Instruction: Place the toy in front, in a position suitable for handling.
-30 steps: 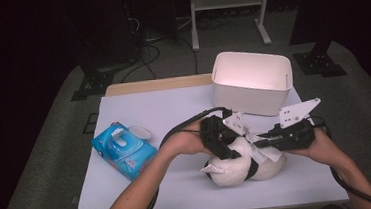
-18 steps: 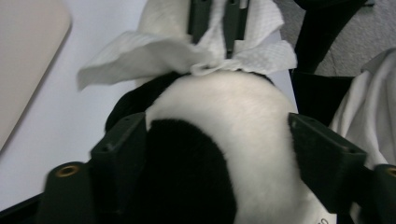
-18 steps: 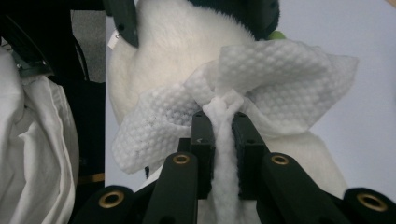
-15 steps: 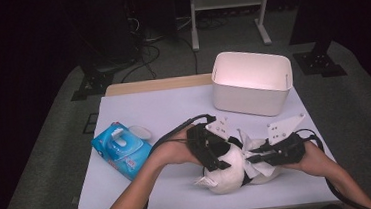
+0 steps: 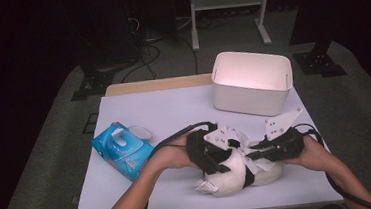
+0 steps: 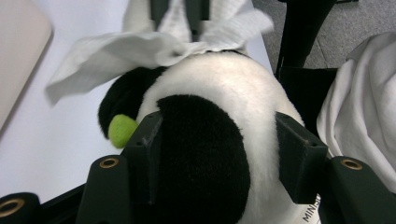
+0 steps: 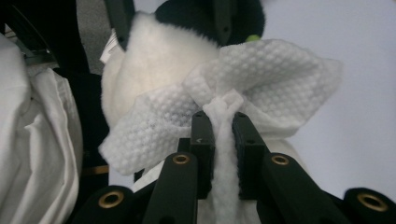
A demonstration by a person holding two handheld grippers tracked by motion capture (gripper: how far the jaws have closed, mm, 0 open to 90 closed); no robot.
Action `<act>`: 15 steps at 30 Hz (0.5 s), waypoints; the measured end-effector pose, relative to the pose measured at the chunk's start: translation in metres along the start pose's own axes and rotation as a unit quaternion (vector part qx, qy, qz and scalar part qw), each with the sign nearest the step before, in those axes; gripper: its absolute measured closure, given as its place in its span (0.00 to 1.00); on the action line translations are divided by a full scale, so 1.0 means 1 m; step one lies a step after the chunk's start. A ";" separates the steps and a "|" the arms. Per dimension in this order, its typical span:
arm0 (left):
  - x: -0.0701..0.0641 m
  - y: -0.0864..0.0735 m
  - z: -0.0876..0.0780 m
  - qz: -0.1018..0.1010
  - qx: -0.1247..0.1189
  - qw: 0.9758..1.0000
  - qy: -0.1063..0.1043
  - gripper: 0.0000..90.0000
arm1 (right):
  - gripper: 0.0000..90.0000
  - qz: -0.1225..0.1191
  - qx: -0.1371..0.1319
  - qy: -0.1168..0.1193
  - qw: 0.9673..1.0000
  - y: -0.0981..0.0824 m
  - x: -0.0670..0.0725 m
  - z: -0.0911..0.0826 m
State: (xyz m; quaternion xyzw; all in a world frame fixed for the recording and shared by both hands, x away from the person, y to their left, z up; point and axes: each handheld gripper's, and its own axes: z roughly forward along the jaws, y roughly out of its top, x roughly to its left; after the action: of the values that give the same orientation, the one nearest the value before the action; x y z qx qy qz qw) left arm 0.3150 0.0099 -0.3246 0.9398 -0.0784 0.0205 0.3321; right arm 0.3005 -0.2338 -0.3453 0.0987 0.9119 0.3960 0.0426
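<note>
A black-and-white plush toy (image 5: 229, 176) lies near the table's front edge. My left gripper (image 5: 220, 159) comes in from the left. Its jaws have just been closing, and the toy's black and white body (image 6: 219, 93) sits between its pads (image 6: 149, 140), which press on the fur. My right gripper (image 5: 251, 154) reaches in from the right, shut on a bunched white wipe (image 7: 261, 74). That wipe (image 6: 140, 51) is spread over the toy's top, next to a small green spot (image 6: 120, 130). In the right gripper view, the right gripper (image 7: 223, 135) pinches the wipe's twisted middle against the white fur (image 7: 154, 60).
A white bin (image 5: 252, 81) stands at the back right of the pale table (image 5: 164, 111). A blue pack of wipes (image 5: 122, 152) with its lid flipped open lies to the left. The person's white clothing (image 6: 359, 102) hangs just past the front edge.
Both hands and the toy have shifted a little toward the table's front edge. The left gripper has settled lower around the toy. The right gripper keeps hold of the wipe.
</note>
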 end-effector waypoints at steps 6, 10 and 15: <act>0.005 0.015 0.001 0.016 0.024 0.999 0.014 0.43 | 0.90 0.009 0.003 -0.003 1.000 -0.008 0.004 -0.006; 0.008 0.014 0.001 0.005 0.031 0.999 0.008 0.41 | 0.90 0.006 0.001 -0.004 1.000 -0.010 0.009 -0.005; 0.004 0.005 -0.004 -0.027 0.005 1.000 0.000 0.35 | 0.90 0.010 -0.010 0.010 1.000 -0.012 0.011 -0.001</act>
State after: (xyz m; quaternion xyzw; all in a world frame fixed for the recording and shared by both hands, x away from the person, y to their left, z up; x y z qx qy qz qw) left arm 0.3186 0.0086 -0.3179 0.9432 -0.0527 0.0120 0.3279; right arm 0.2877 -0.2401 -0.3536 0.1031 0.9075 0.4061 0.0309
